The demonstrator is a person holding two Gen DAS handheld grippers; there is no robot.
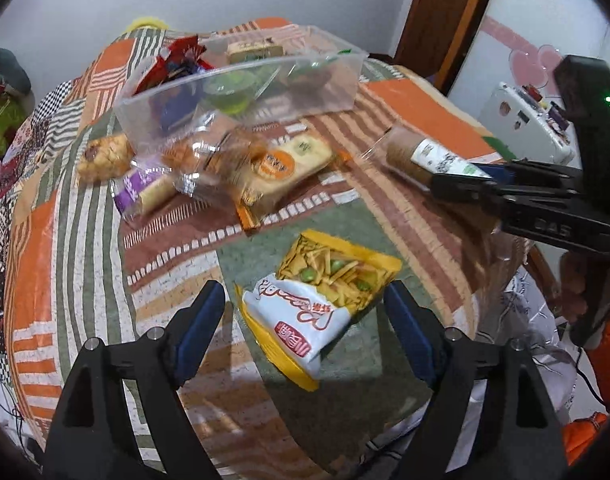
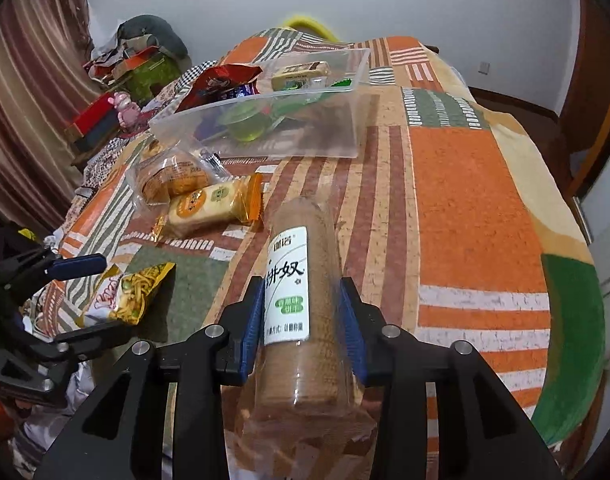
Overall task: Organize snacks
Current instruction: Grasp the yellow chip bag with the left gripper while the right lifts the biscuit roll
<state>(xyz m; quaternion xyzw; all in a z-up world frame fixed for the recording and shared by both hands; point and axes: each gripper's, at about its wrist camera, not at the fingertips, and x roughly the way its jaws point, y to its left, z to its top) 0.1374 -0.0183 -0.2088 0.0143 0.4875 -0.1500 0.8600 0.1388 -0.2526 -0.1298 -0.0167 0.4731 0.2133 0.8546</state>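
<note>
My right gripper (image 2: 301, 304) is shut on a brown biscuit roll with a white label (image 2: 301, 280), held above the table; it also shows in the left wrist view (image 1: 429, 158). My left gripper (image 1: 305, 300) is open, its blue pads either side of a yellow and white snack bag (image 1: 321, 300) that lies on the cloth; the bag also shows in the right wrist view (image 2: 131, 296). A clear plastic bin (image 1: 241, 80) at the far side holds several snacks, among them a green jelly cup (image 2: 245, 124).
Loose wrapped cakes (image 1: 229, 164) and a purple-wrapped bar (image 1: 145, 190) lie in front of the bin on the patchwork cloth (image 2: 465, 200). A white device (image 1: 525, 120) stands at the right. Clutter (image 2: 137, 64) lies beyond the table's left edge.
</note>
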